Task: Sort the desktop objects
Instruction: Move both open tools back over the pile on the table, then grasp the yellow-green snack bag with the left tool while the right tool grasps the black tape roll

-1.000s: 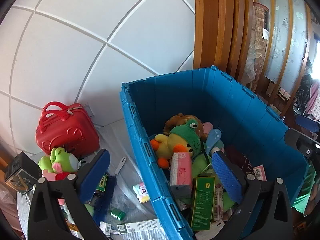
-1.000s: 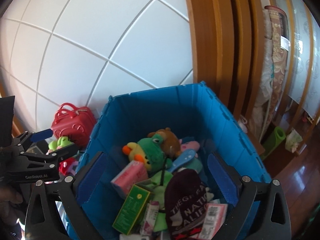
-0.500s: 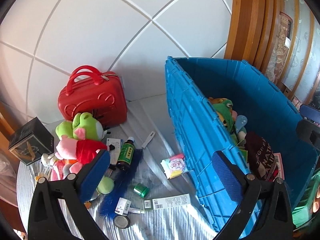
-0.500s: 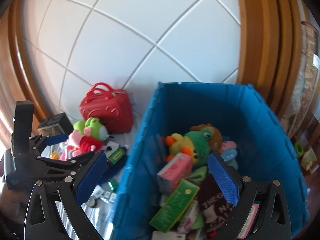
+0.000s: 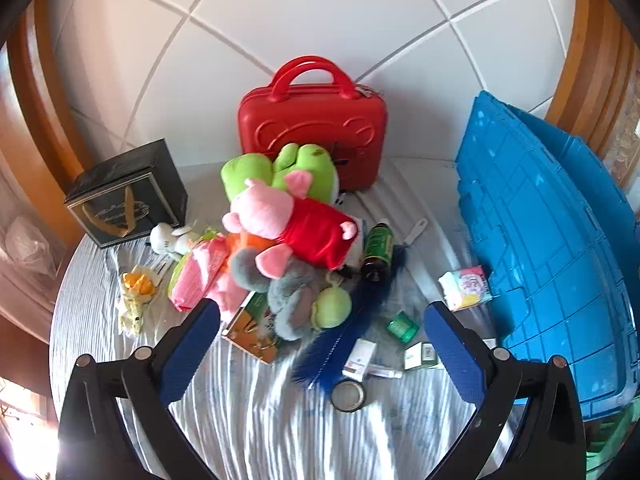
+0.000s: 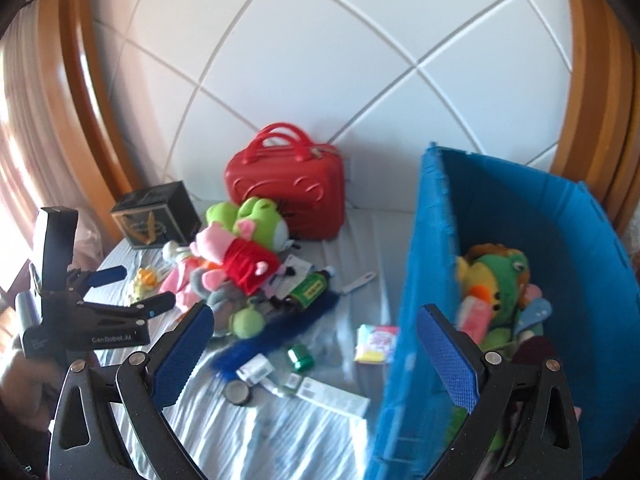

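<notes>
Ahead of the left hand-held gripper [image 5: 322, 344] now: toy pile [image 5: 288, 236], not the blue bin [image 5: 560, 248]; both grippers (right [image 6: 314, 350]) gape empty.

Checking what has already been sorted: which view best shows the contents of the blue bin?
The right wrist view. It looks over the blue bin wall onto the green frog plush and other items inside. The left wrist view shows only the bin's outer wall; its contents are hidden there.
</notes>
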Tool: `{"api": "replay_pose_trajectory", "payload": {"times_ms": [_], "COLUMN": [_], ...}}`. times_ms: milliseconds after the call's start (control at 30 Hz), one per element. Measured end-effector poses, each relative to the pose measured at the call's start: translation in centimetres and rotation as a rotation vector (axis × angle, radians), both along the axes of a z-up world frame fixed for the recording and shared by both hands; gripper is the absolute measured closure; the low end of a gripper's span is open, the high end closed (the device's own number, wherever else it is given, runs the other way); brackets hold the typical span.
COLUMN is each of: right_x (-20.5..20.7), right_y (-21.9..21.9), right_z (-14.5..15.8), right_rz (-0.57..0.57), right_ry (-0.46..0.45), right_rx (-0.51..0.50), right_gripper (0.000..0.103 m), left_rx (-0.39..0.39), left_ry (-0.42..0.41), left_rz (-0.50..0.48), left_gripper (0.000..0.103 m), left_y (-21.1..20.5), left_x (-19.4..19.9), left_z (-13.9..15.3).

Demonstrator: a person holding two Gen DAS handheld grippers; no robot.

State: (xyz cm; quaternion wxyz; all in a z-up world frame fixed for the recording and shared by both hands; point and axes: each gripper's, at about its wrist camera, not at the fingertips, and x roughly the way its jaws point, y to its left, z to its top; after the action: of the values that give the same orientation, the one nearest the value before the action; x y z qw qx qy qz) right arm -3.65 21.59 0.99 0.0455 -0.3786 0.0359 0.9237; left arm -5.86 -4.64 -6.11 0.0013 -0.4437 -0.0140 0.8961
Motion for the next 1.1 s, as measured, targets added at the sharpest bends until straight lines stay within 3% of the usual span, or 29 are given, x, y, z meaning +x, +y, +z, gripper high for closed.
{"api": "replay_pose_trajectory", "payload": {"times_ms": [233,433,600,767,900,1100], "right_x": [-2.7,-4.1,-4.7,-5.9,-6.7,-8.2], "right_y": [-6.3,-10.8,-12.8,-13.7,-14.4,-15.5], "right_z": [-6.2,-14.7,-21.2,-27.4,-30.3,-32.2], "right_rz": [0.057,0.076,0.057,0.002,-0.041,-0.081], "right_ry": [-0.108,-0.252,-0.296,-0.395,-0.423,-0.422], "right_rx": [-0.010,-0.015,-0.008,-0.005,-0.003,0.021], "right_gripper": [0.000,0.000,0.000,0.001,0.001,0.001], "left_rx": [-0.009,-0.025,-0.057,-0.056,-0.054,-0.064], "left_ry": [-0.070,-0.128,-0.175,-0.173,-0.159,-0.149], "left_rz": [0.053,0.079,0.111,0.152,0.176,0.214], "left_gripper": [0.000,0.000,0.000,0.000,0.000,0.000], "left_y": [-7.0,-12.2,-17.1,-21.4,-24.6,-28.8], "left_x": [1.0,1.9,2.1,1.0,-0.3,-2.9], "left_z": [-4.4,-8.8,-12.8,-15.3,-17.4,-20.7]}}
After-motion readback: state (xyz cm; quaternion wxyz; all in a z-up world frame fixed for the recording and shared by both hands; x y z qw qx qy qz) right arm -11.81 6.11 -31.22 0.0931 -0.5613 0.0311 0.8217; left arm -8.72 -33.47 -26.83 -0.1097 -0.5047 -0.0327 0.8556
